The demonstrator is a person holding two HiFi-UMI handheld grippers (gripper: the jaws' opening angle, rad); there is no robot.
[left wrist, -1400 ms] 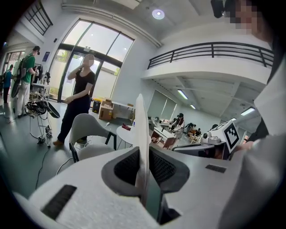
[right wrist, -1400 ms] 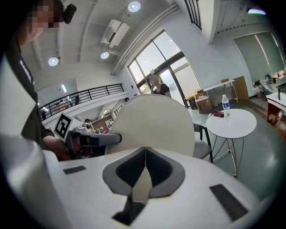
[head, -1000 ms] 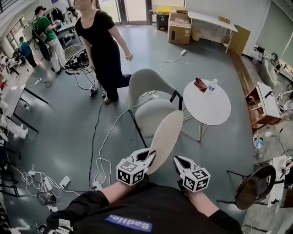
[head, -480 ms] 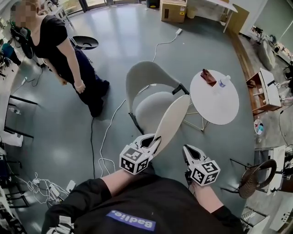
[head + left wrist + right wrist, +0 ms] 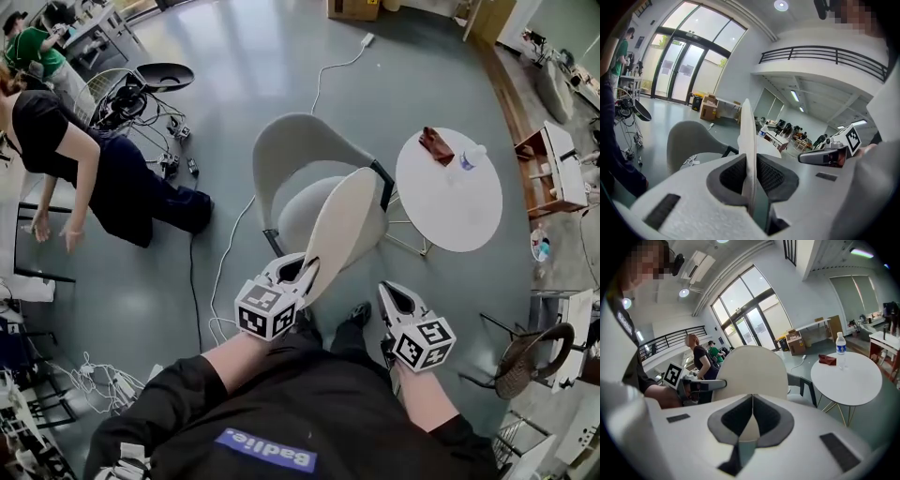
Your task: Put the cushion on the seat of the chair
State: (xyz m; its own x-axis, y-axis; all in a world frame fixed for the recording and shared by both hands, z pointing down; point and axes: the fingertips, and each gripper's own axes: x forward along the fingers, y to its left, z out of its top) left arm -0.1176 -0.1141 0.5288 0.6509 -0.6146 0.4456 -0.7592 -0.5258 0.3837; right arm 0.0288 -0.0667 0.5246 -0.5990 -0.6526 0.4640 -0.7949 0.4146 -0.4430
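My left claw [image 5: 305, 272] is clenched on the cushion [image 5: 342, 225], with the jaws pinching its near rim; in the left gripper view the thin cream edge stands upright, right between the dark pads [image 5: 774, 176]. The cushion is a flat round pad. From my head view it slants up and away from the claw, covering the front of the seat [image 5: 302, 211] of the pale grey chair [image 5: 291, 150]. It is in the air, carried on edge and not lying on the seat.

My right claw [image 5: 392, 292] is clenched on nothing. In the right gripper view its jaws meet tip to tip, with the cushion's broad face beyond them. From above, this claw sits just to the right of the cushion and apart from it.

Right of the chair stands a round white surface [image 5: 450, 211] carrying a water bottle [image 5: 472, 157] and a dark red cloth [image 5: 437, 145]. A person in black [image 5: 103, 183] bends over at the left, and a white cable [image 5: 220, 272] trails across the grey floor
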